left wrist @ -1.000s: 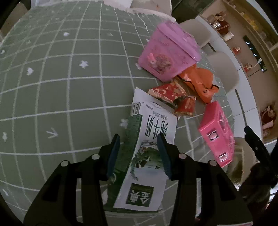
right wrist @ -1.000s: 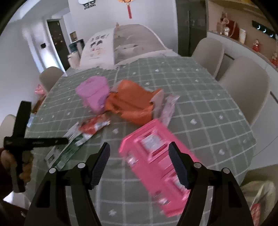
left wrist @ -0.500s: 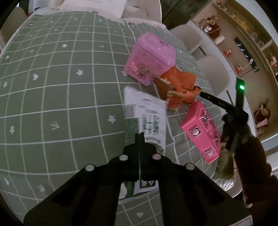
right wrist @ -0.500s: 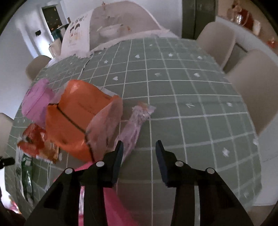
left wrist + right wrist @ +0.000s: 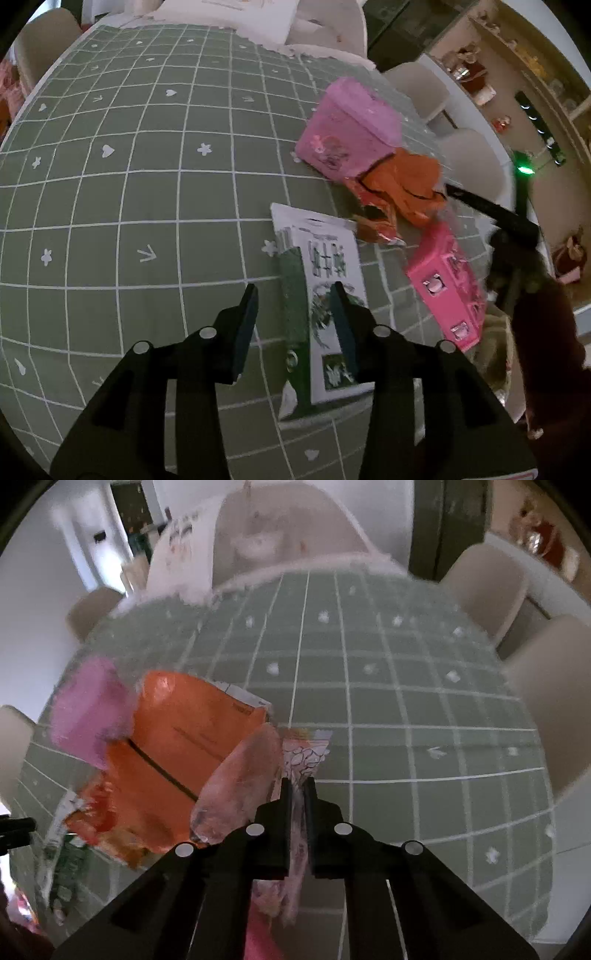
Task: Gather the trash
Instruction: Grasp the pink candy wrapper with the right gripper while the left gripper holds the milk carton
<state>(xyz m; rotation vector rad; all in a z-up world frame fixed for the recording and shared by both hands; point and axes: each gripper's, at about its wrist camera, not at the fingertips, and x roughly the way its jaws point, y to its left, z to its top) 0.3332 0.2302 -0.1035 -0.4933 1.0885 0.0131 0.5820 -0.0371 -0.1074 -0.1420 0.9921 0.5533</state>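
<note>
Right gripper pinches a crinkled pink wrapper.
Left gripper gapes — flattened green-white carton beneath.

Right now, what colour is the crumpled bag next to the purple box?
Orange, with a thin black line across it. The crumpled bag shows best in the right wrist view, beside the purple box.

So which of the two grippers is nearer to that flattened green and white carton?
Left. The left gripper hangs open right over the flattened carton, fingers astride its green edge. The right gripper is farther, beyond the orange wrapper, shut on a pink wrapper.
</note>
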